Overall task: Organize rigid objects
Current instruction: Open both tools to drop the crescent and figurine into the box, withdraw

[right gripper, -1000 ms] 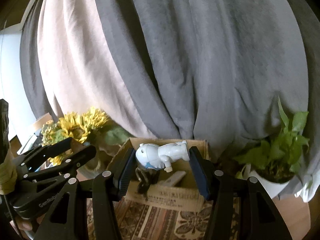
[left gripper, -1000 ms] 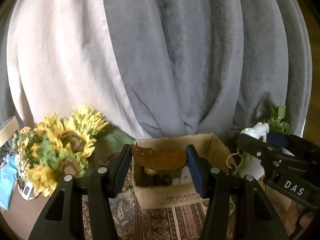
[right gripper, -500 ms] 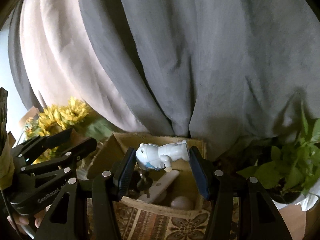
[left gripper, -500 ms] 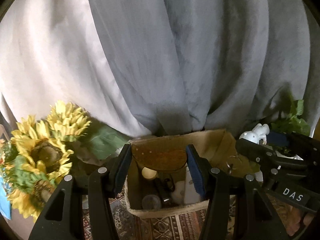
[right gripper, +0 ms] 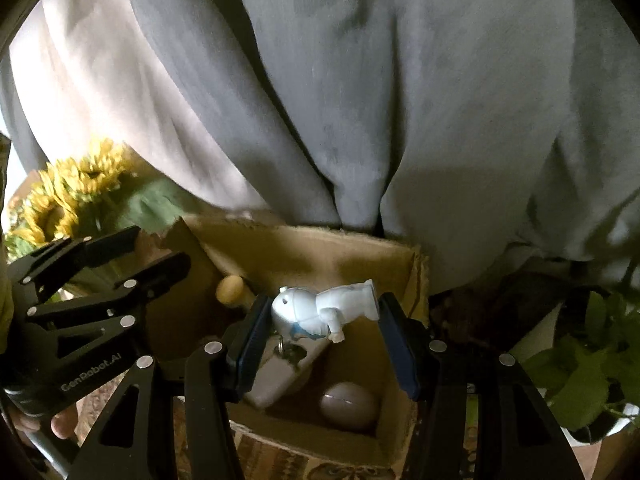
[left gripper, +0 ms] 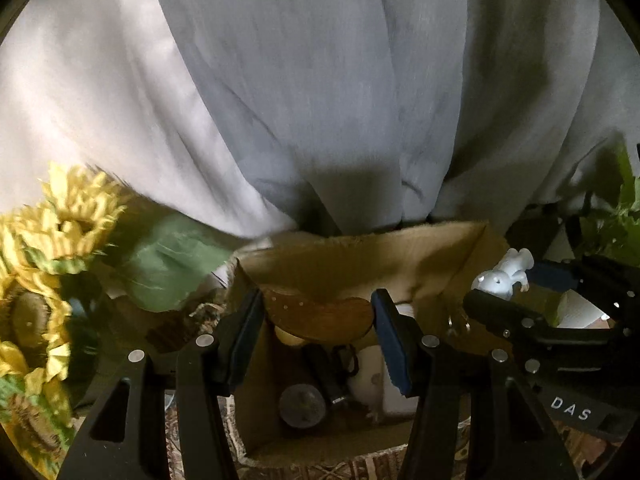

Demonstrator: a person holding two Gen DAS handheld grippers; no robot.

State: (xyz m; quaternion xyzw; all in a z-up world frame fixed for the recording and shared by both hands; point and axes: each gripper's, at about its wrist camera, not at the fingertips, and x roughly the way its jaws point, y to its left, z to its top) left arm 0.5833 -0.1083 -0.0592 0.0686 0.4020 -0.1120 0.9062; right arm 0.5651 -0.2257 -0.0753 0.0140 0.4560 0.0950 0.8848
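My left gripper (left gripper: pixel 318 320) is shut on a flat brown wooden piece (left gripper: pixel 320 316) and holds it above the open cardboard box (left gripper: pixel 360 256). My right gripper (right gripper: pixel 324 316) is shut on a white astronaut figurine (right gripper: pixel 320 310) lying sideways between the pads, over the same box (right gripper: pixel 320 248). The figurine also shows at the right of the left wrist view (left gripper: pixel 504 276). Inside the box lie a grey round lid (left gripper: pixel 302 404), a dark stick, a white flat item (right gripper: pixel 280 372), a grey egg shape (right gripper: pixel 348 406) and a wooden knob (right gripper: pixel 230 290).
Yellow sunflowers (left gripper: pixel 44 264) stand left of the box. A green potted plant (right gripper: pixel 592 384) stands at its right. Grey and cream curtains (left gripper: pixel 320 100) hang close behind. A patterned cloth (right gripper: pixel 280 460) covers the surface under the box.
Both grippers have moved forward and over the box, so I now look down into it. Each still holds its object.
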